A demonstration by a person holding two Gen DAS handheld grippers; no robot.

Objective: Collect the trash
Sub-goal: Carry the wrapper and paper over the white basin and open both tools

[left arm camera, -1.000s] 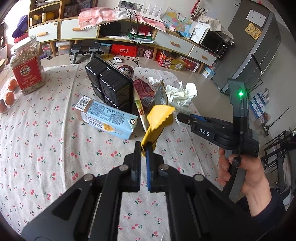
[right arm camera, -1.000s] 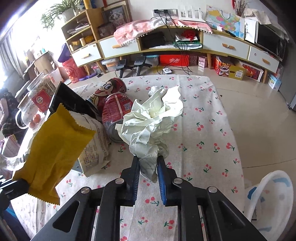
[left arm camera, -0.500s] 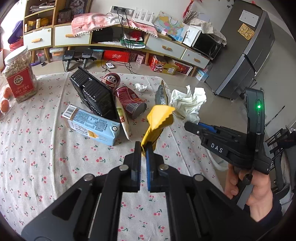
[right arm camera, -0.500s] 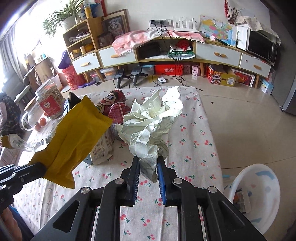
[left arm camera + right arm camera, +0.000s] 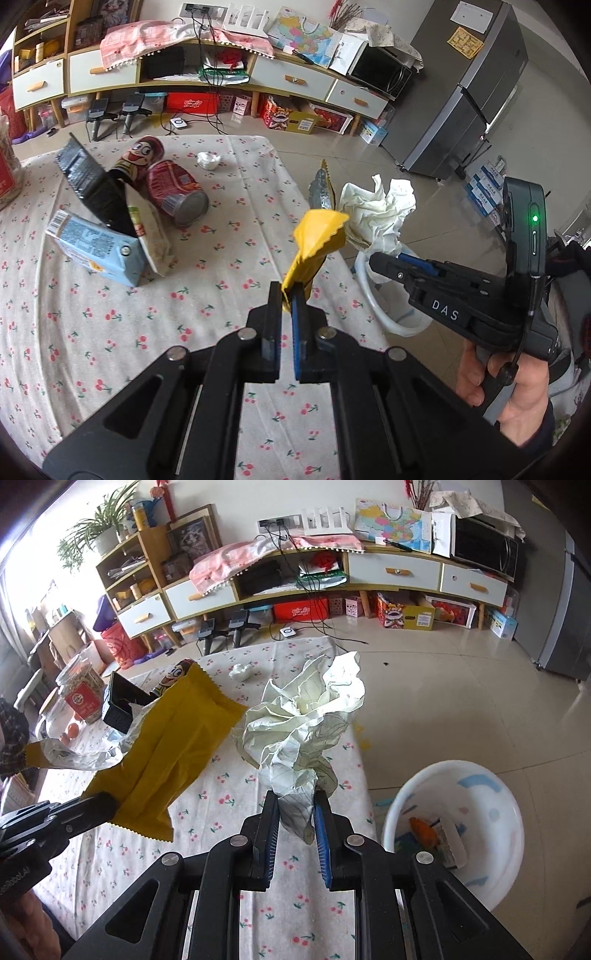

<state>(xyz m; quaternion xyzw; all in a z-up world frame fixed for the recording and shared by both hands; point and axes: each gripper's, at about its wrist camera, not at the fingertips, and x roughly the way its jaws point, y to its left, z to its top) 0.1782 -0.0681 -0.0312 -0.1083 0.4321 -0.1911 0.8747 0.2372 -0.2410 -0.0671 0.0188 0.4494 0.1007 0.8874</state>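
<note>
Cherry-printed cloth covers the table [image 5: 92, 332], and most of the litter lies at its far left in the left wrist view: a pale blue carton [image 5: 96, 251] on its side, a black ribbed tray [image 5: 92, 184] leaning over it, a red can [image 5: 177, 188] lying with its metal end toward the camera, a cartoon-faced can [image 5: 138, 157] behind that, and a small white paper wad [image 5: 208, 160] alone near the far edge. Beyond the table's right edge a white plastic basin [image 5: 509, 805] stands on the tiled floor, with an orange scrap and a pale wrapper inside it.

The left gripper [image 5: 286, 295] is clamped on the bottom corner of a yellow wrapper [image 5: 317, 240]. The wrapper's long axis rises from the pads, up and away, and its zigzag-cut top end flares wide. A silvery foil piece [image 5: 321, 188] shows just behind it; whether the two are joined I cannot tell.

The right gripper [image 5: 295, 812] pinches the twisted stem of a crumpled white paper ball [image 5: 306, 720], whose bulk spreads upward above the pads, over the table's right edge. In the right wrist view the yellow wrapper hangs just left of the paper, apart from it; the basin sits lower right, with nothing between it and the paper. A hand [image 5: 509, 384] grips the right tool's handle.
</note>
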